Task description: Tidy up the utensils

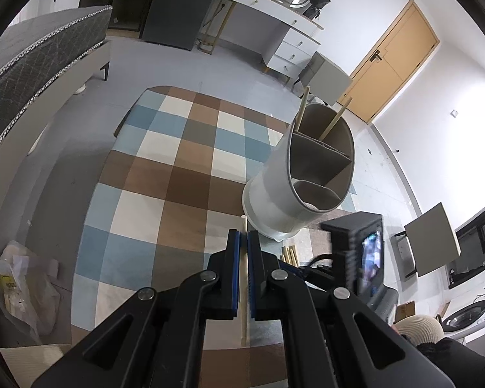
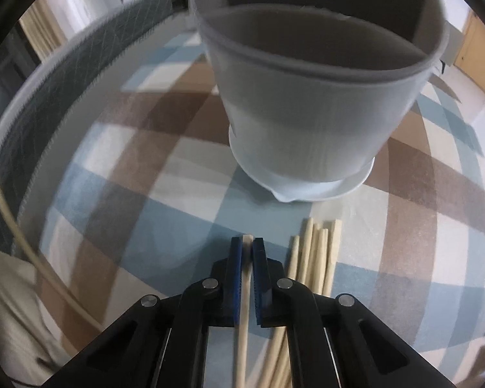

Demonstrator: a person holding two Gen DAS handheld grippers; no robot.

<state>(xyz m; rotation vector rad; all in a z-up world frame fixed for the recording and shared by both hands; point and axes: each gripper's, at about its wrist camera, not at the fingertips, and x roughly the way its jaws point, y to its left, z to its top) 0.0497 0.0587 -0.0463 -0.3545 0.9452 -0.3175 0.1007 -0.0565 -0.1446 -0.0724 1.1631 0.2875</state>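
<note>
Left gripper (image 1: 243, 237): fingers pinching one chopstick (image 1: 243, 278), above checked rug (image 1: 165, 174). Holder (image 1: 274, 190) just ahead, upright on rug, two sticks (image 1: 334, 119) leaning in far compartment. Right gripper (image 2: 248, 245): fingers pinching second chopstick (image 2: 245, 297), loose bundle (image 2: 317, 252) lying just right, near holder base.

We see our right gripper (image 2: 248, 245) at lower centre, its blue pads clamped on a pale chopstick (image 2: 245, 294). Just right of it, loose chopsticks (image 2: 317, 255) lie on the checked rug (image 2: 119, 148). The white divided holder (image 2: 310, 97) stands upright at upper centre.
</note>
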